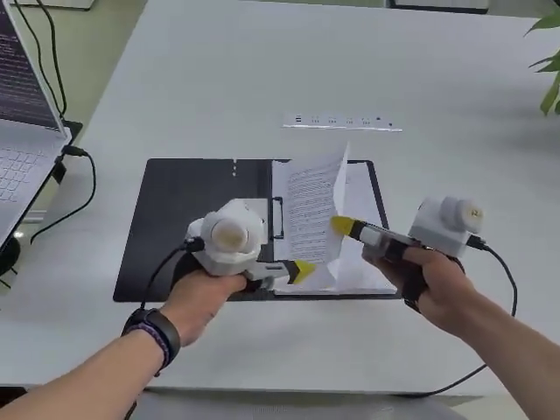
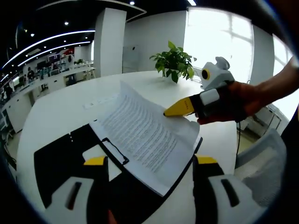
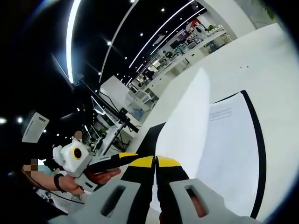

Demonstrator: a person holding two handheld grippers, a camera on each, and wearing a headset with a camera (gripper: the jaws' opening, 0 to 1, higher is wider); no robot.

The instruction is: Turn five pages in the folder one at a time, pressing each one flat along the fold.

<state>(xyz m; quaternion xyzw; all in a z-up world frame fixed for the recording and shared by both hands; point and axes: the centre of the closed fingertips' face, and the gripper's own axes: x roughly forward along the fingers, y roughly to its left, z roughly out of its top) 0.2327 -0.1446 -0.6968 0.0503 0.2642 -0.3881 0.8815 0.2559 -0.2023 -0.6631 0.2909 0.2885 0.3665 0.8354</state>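
Note:
A black folder [image 1: 192, 210] lies open on the white table, its clip [image 1: 278, 217] near the middle. One printed page [image 1: 311, 206] stands curled up from the right-hand stack. My right gripper [image 1: 343, 226] is shut on that page's outer edge, and in the right gripper view the jaws [image 3: 154, 162] are closed with the white sheet [image 3: 182, 135] pinched between them. My left gripper [image 1: 297, 271] hovers open at the folder's near edge, below the lifted page. In the left gripper view its yellow-tipped jaws [image 2: 150, 161] stand wide apart, framing the page [image 2: 140, 135] and clip [image 2: 112, 148].
A laptop [image 1: 17, 105] sits at the left edge with a black cable [image 1: 79, 188] trailing toward the folder. A white power strip [image 1: 341, 122] lies beyond the folder. A potted plant [image 2: 175, 63] stands at the table's far right. Both grippers trail cables.

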